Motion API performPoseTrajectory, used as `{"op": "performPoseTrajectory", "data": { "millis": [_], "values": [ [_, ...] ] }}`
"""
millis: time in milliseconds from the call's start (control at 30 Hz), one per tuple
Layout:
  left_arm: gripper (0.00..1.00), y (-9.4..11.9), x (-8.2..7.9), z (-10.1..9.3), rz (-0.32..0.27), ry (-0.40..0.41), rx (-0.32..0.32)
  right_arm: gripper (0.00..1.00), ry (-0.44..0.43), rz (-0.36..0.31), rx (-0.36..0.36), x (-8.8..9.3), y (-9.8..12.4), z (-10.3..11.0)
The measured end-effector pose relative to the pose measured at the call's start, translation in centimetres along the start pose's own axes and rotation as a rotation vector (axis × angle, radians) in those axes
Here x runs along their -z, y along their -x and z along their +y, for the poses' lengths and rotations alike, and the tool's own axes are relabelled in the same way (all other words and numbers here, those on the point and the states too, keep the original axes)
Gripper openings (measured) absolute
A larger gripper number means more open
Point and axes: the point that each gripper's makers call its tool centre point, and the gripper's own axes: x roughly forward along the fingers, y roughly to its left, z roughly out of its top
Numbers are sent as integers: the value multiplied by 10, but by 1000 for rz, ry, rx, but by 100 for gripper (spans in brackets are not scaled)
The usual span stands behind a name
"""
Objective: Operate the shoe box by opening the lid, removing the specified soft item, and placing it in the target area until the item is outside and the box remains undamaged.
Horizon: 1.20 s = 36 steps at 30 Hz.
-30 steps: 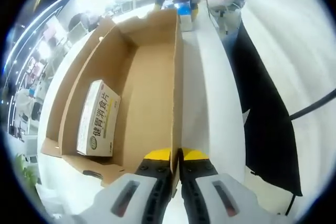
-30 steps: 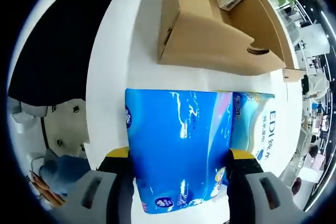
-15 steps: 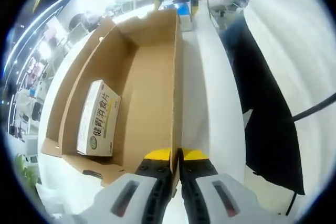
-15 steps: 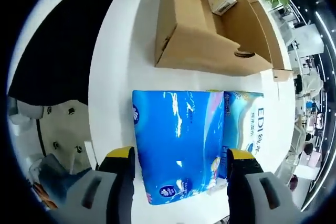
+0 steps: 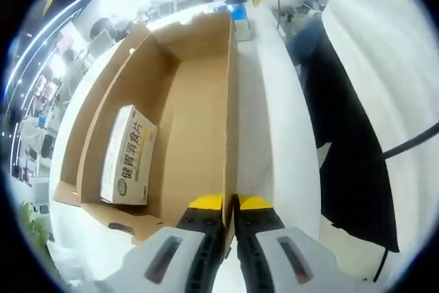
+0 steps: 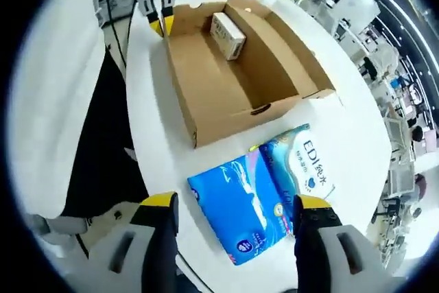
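My left claw pinches plain brown corrugated cardboard, the matt side wall of the shoe box; its raw cut edge runs straight ahead of my yellow-tipped, black and grey plastic jaws. Inside the box lies a small carton of smooth printed card, cream with a faint sheen. The box sits on a white table, smooth and slightly glossy. From my right claw, just beside the box's near end lies the soft pack, wrapped in shiny blue plastic film that wrinkles and catches highlights.
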Motion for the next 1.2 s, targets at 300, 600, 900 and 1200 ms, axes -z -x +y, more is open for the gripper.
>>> {"op": "performPoseTrajectory", "data": {
  "millis": [300, 600, 900, 1200],
  "values": [
    [4, 0, 0, 0, 1, 9, -2, 43, -127, -177, 95, -57, 22, -25],
    [3, 0, 0, 0, 0, 8, 2, 35, -93, -211, 83, -85, 23, -15],
    [4, 0, 0, 0, -3, 1, -4, 42, -252, -415, 22, -128, 37, -5],
    [3, 0, 0, 0, -9, 7, 19, 69, -205, -429, 38, -153, 29, 3]
  ]
}}
